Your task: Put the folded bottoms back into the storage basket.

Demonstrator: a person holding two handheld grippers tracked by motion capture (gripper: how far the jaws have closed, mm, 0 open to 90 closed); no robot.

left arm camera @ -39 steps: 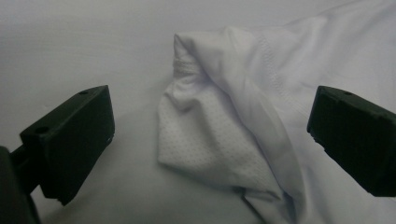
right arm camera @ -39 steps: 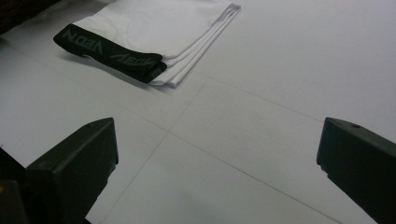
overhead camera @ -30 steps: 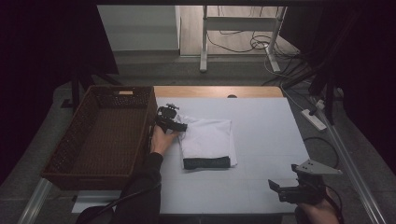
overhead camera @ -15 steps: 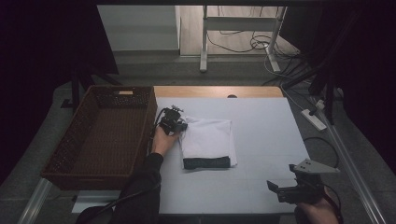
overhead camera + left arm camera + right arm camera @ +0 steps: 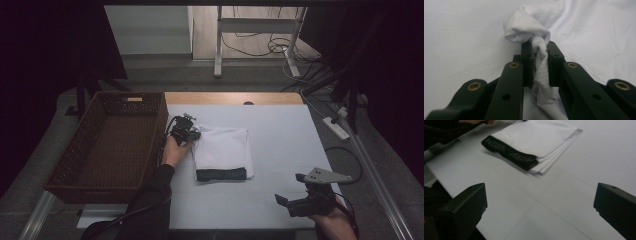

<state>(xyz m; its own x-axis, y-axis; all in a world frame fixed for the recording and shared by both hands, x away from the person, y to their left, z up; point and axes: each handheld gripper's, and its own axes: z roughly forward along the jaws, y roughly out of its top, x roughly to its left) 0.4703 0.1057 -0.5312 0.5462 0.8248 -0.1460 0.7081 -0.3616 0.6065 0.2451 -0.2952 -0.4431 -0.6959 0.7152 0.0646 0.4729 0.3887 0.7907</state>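
The bench [image 5: 280, 150], a pale grey-white slab, spans the middle of the high view. At its left edge stands a brown wicker basket [image 5: 75, 165], a long rectangle whose length runs away from the person.

Just right of the basket, near the bench's left half, lies the folded white garment [image 5: 222, 150], a flat rectangle resting on the bench. Its long axis runs from the person's side toward the far edge. A black waistband [image 5: 221, 174] forms the near short end, pointing toward the person, while the plain white end points to the far side. In the right gripper view the garment [image 5: 536, 135] lies up and ahead with its layered edges stacked, and the waistband [image 5: 509, 152] with grey lettering crosses its near end.

The left gripper [image 5: 192, 135] sits at the garment's far left corner, the hand behind it coming up beside the basket. In the left gripper view its jaws have just been closing and now pinch a bunched fold of white fabric [image 5: 539, 62] between the pads, the cloth gathered above and below them.

The right gripper [image 5: 280, 201] hovers over the bench's near right corner, well apart from the garment, its jaws wide with nothing between them.
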